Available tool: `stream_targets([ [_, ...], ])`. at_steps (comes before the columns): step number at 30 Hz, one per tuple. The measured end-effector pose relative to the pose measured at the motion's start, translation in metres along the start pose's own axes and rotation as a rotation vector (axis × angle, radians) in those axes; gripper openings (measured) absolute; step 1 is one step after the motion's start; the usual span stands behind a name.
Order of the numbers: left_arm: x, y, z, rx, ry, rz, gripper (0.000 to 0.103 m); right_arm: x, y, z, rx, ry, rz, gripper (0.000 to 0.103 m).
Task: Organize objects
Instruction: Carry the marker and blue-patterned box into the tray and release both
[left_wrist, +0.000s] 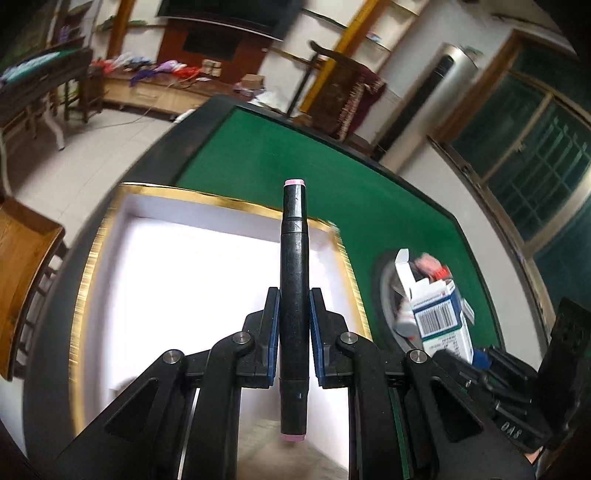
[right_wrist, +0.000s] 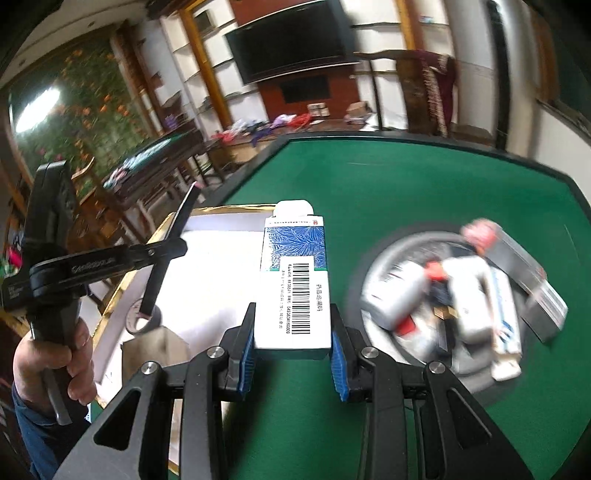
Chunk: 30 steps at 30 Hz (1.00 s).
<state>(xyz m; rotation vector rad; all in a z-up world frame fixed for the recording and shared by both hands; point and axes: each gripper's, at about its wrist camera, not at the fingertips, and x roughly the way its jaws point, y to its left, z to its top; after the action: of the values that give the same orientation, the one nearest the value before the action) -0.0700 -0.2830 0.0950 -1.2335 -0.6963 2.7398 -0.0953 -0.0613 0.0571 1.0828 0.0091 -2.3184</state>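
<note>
My left gripper (left_wrist: 293, 299) is shut on a black marker (left_wrist: 293, 280) with pink ends, held upright above a white gold-rimmed box (left_wrist: 92, 258). My right gripper (right_wrist: 293, 317) is shut on a white and blue medicine carton (right_wrist: 295, 280) with a barcode, above the green table beside the box (right_wrist: 207, 236). The left gripper (right_wrist: 166, 254) with the marker (right_wrist: 168, 251) shows in the right wrist view. The carton (left_wrist: 439, 314) shows in the left wrist view.
A round grey tray (right_wrist: 388, 258) on the green table (right_wrist: 406, 177) holds bottles and cartons, blurred. Inside the box lie a tape roll (right_wrist: 138, 321) and a brown paper piece (right_wrist: 155, 354). A wooden chair (left_wrist: 26, 266) stands left of the table.
</note>
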Motion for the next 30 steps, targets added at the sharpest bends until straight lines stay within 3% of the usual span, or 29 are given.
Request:
stream_targets([
  [9, 0.006, 0.059, 0.009, -0.101, 0.052, 0.055, 0.014, 0.070, 0.067, 0.033, -0.074, 0.129, 0.021, 0.034],
  [15, 0.027, 0.069, 0.007, -0.133, 0.116, 0.089, 0.014, 0.114, 0.091, 0.045, -0.110, 0.208, 0.013, 0.034],
  [30, 0.037, 0.073, 0.012, -0.133, 0.115, 0.100, 0.015, 0.149, 0.113, 0.043, -0.171, 0.266, -0.012, 0.034],
])
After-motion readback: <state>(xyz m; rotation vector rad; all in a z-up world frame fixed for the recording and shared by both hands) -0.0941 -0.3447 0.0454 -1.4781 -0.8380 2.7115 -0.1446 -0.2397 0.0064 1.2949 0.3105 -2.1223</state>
